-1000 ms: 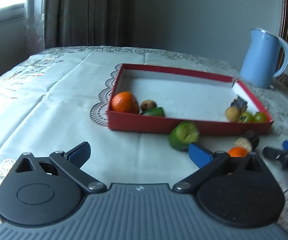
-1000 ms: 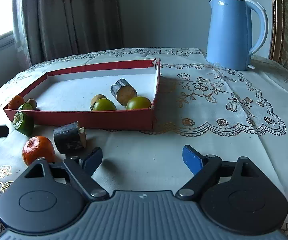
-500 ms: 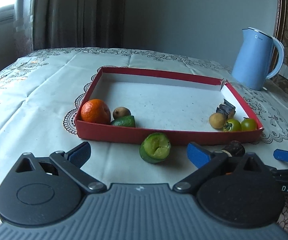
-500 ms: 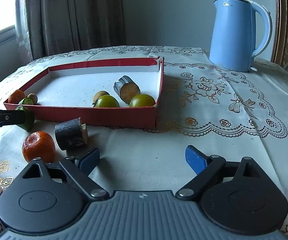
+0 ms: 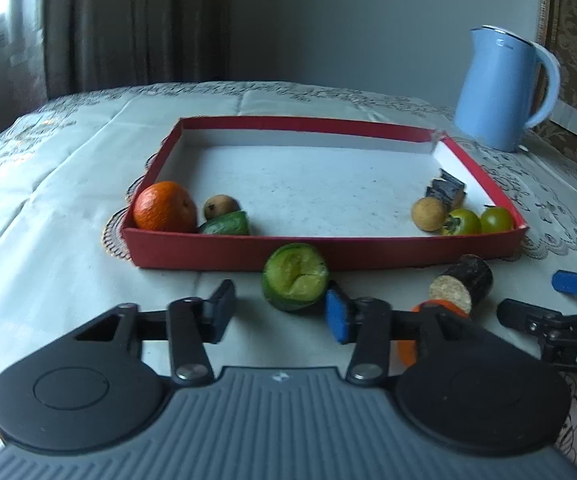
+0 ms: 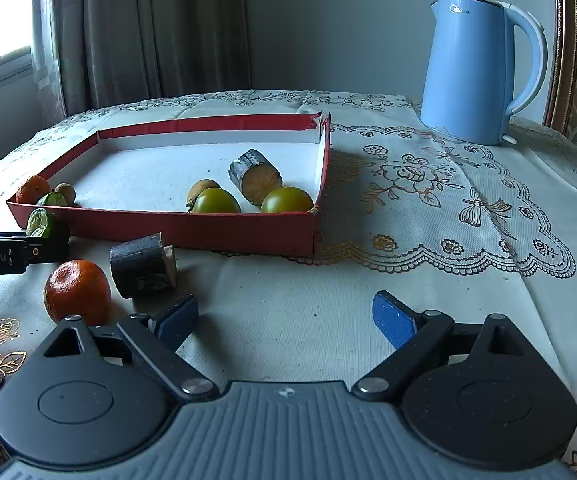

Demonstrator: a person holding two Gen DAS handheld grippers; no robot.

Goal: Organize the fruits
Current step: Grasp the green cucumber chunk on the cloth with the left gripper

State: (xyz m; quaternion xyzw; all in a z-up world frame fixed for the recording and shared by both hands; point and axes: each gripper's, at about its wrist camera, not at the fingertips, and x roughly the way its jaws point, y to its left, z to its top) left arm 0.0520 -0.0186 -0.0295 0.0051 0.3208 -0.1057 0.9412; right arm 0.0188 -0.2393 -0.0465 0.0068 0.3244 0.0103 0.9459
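Left gripper (image 5: 280,312): jaws parted, nothing held, low over the tablecloth (image 5: 48,208). The cut green fruit (image 5: 294,276) lies just ahead of the fingertips, closer to the blue-padded right finger; contact cannot be judged. It rests on the cloth against the near wall of the red tray (image 5: 224,254), outside it.

Right gripper (image 6: 284,320): jaws wide apart, empty, above bare cloth. Ahead to its left, on the cloth, a loose orange (image 6: 77,290) and a dark cut cylinder piece (image 6: 142,266) sit just beside each other, both outside the tray.

Inside the tray, left near corner: an orange (image 5: 164,207), a small brown fruit (image 5: 220,207) and a green piece (image 5: 226,224), clustered. Right near corner: a round tan fruit (image 5: 428,213), two green tomatoes (image 5: 462,222) (image 5: 496,219) and a second dark cut piece (image 5: 446,191) behind them. Tray centre bare white.

Far right beyond the tray: blue kettle (image 6: 472,68), upright on the cloth. Curtain (image 6: 148,32) at the back.
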